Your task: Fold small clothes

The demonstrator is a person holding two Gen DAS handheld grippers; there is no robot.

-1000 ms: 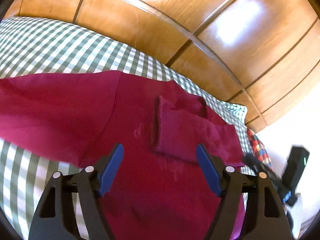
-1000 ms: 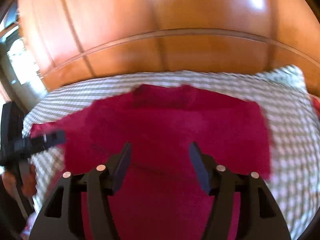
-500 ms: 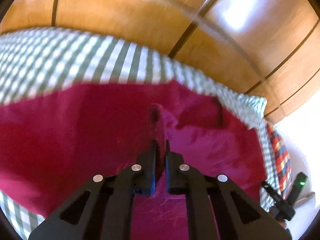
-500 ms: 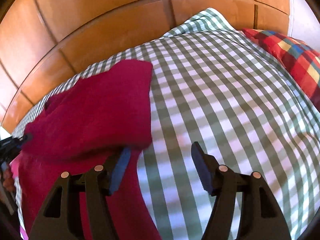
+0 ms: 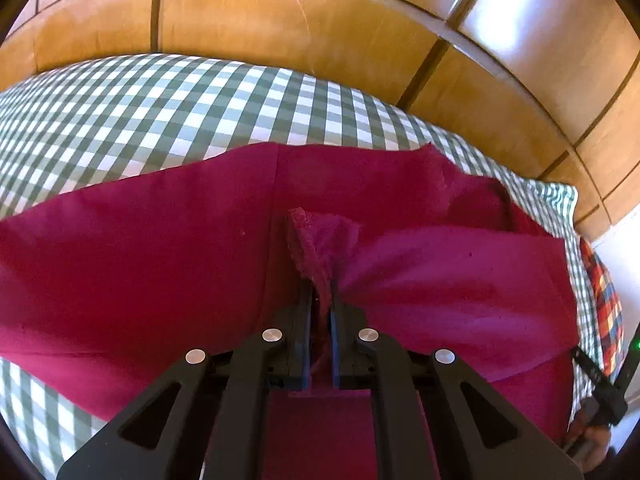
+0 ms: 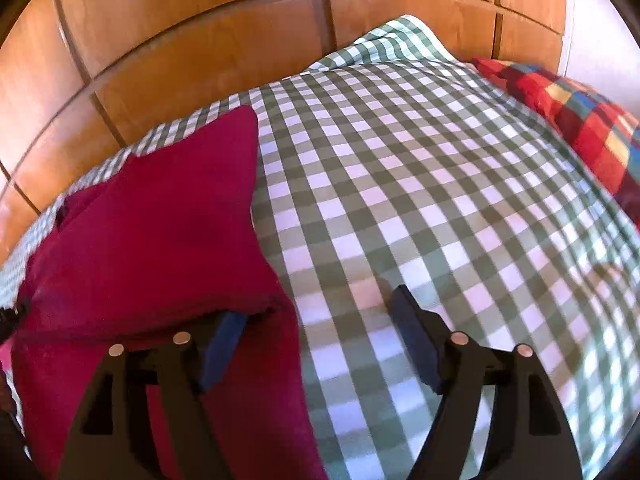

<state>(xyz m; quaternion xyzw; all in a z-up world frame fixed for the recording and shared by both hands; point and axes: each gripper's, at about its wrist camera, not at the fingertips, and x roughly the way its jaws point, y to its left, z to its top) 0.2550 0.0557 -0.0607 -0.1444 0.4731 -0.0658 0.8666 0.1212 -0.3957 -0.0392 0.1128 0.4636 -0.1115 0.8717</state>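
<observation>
Since earlier: left gripper [image 5: 320, 300] clamped shut on red garment [image 5: 140, 264] fold; right gripper [image 6: 316, 320] just widened, empty, astride garment edge on checked sheet [image 6: 440, 200]. Fold likely starting.

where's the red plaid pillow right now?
In the right wrist view, the red plaid pillow lies at the upper right on the green checked bedspread, beside the wooden wall panels; the left wrist view shows a sliver at its right edge.

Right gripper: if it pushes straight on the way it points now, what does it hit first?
Probably the checked bedcover: the open right gripper points down at it, with the red garment's edge at its left finger.
</observation>
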